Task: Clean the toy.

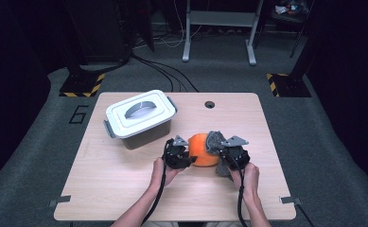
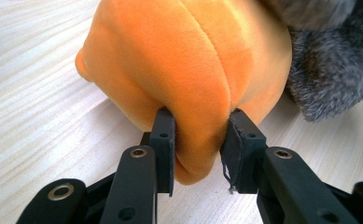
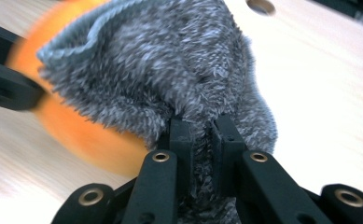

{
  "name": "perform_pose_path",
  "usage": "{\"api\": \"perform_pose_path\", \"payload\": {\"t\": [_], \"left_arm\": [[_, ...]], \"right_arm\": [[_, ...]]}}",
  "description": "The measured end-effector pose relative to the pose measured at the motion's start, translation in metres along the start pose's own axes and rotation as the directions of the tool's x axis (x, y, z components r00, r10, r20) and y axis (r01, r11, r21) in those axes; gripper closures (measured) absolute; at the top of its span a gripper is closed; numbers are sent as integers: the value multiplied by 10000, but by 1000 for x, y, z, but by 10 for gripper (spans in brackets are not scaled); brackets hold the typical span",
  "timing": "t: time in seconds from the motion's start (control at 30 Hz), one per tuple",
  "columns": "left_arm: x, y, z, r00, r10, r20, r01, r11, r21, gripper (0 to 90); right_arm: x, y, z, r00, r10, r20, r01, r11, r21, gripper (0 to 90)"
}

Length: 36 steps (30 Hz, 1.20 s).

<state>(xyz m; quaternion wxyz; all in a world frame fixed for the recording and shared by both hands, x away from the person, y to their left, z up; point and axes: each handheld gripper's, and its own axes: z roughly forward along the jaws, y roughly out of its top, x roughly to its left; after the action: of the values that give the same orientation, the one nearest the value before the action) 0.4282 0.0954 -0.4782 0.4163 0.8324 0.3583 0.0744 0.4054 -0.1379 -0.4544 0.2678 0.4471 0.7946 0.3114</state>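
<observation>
Two grippers, left [image 1: 185, 152] and right [image 1: 223, 152], pinching orange plush [image 1: 201, 149], grey fur [image 1: 214, 140].

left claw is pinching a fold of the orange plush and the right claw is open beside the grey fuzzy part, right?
Not quite. The left claw is pinching the orange plush, but the right claw is not open: the right gripper view shows it shut on the grey fuzzy part.

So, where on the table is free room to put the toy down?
Bare wood lies along the table's near edge left of the forearms, and on the right side past the right gripper, up to the hole. It is crowded in the middle, between the box, left gripper and toy.
</observation>
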Motion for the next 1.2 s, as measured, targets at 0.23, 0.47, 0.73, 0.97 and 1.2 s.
{"api": "perform_pose_path", "payload": {"t": [0.23, 0.47, 0.73, 0.97, 1.2], "left_arm": [[1, -1, 0, 9999, -128, 1, 128, 9999, -96, 672], [0, -1, 0, 10000, -75, -9, 75, 9999, -112, 671], [0, -1, 0, 10000, -96, -3, 96, 9999, -96, 669], [-1, -1, 0, 10000, -7, 35, 7, 9999, -142, 667], [0, -1, 1, 10000, -13, 30, 14, 9999, -151, 662]], "right_arm": [[-18, -17, 13, 9947, 996, -244, -987, 9945, 364, 809], [0, 4, -12, 9972, 229, -708, -298, 9948, -972, 808], [37, 28, -7, 9906, -908, -1027, 806, 9918, -989, 806], [28, 20, -4, 9960, -581, -671, 530, 9957, -753, 807], [3, 1, 0, 9988, 276, -410, -297, 9983, -508, 807]]}}
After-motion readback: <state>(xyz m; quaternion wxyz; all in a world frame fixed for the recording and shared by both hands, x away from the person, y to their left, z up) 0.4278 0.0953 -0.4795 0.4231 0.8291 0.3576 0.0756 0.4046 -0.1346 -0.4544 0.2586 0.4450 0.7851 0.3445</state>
